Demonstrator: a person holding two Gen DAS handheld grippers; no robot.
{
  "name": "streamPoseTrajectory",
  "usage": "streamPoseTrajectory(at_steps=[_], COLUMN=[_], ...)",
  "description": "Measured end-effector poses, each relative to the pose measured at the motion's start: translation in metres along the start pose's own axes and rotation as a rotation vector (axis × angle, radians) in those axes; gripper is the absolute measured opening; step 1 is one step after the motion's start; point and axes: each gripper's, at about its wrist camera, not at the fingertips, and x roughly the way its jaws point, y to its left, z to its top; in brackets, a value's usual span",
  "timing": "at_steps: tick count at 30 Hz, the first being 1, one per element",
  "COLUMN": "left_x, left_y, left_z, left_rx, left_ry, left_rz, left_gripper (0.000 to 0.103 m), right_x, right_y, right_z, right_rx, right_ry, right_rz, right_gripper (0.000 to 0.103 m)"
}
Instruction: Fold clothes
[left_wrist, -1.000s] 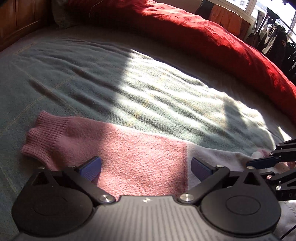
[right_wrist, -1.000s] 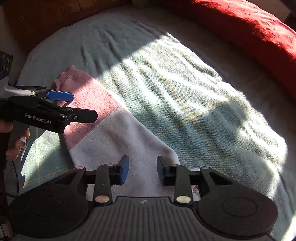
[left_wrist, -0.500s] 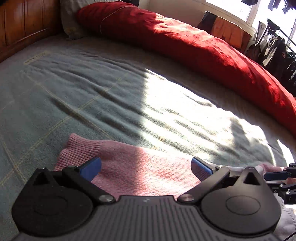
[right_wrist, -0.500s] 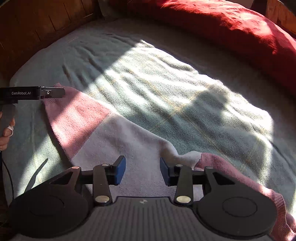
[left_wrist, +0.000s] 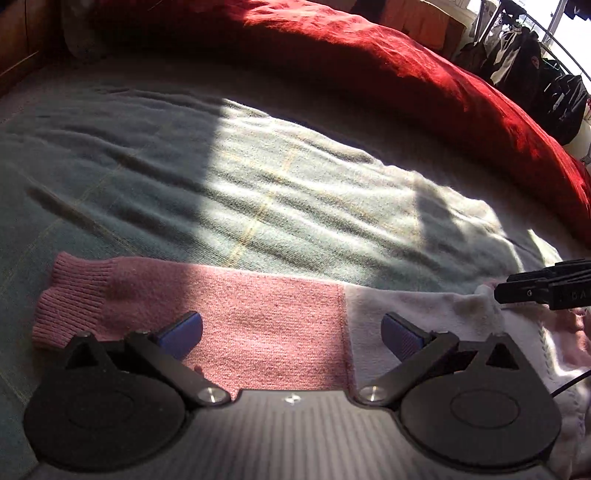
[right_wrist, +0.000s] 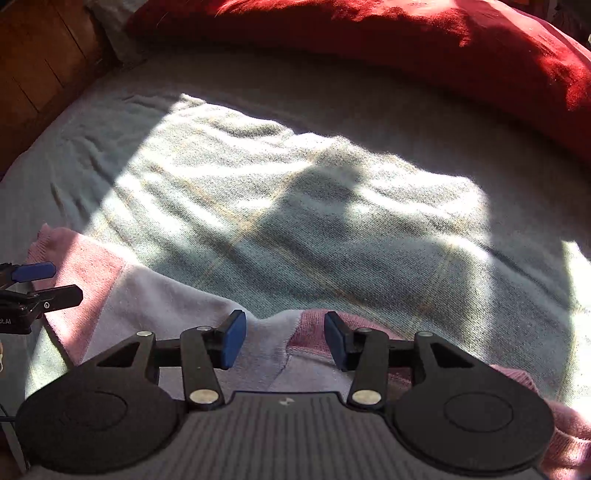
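I see both claws — left gripper (left_wrist: 291, 334), right gripper (right_wrist: 284, 339) — spread, empty, over the pink-and-white knitted sweater (left_wrist: 269, 332) — sleeve outstretched, unfolded.

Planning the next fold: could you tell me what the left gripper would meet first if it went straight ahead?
Probably the pink sleeve of the sweater, lying just ahead between the open fingers of the left gripper; past it, green blanket. Depth is unclear.

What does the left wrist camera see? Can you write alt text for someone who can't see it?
An open left gripper hovers over the pink sleeve of a pink and white sweater lying flat on a green blanket. The right gripper's tip pokes in from the right, and a red duvet lies bunched behind.
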Motion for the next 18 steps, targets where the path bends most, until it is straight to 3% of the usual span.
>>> streamPoseTrajectory(at_steps=[5,8,13,18], left_x=[0.005,0.008,0.009,0.012], left_y=[-0.004,-0.007,-0.009,-0.015], left_z=[-0.001,-0.001,-0.004,-0.003], left_rx=[-0.007,-0.011,0.016,0.028], left_ry=[0.011,0.018,0.032,0.036], left_rz=[-0.045,-0.071,-0.096,-0.067], left_gripper=[0.102,0.102,0.102,0.102], right_x=[0.003,0.024,0.022,0.012], right_y=[0.016,0.019,0.013,0.012], right_z=[0.004,-0.007,-0.036,-0.004], right_rx=[-0.046,-0.015,0.057,-0.001], right_ry=[0.029,0.083,0.137,0.096], right_rz=[0.135,0.152,0.162,0.191], right_gripper=[0.051,0.05,0.049,0.049])
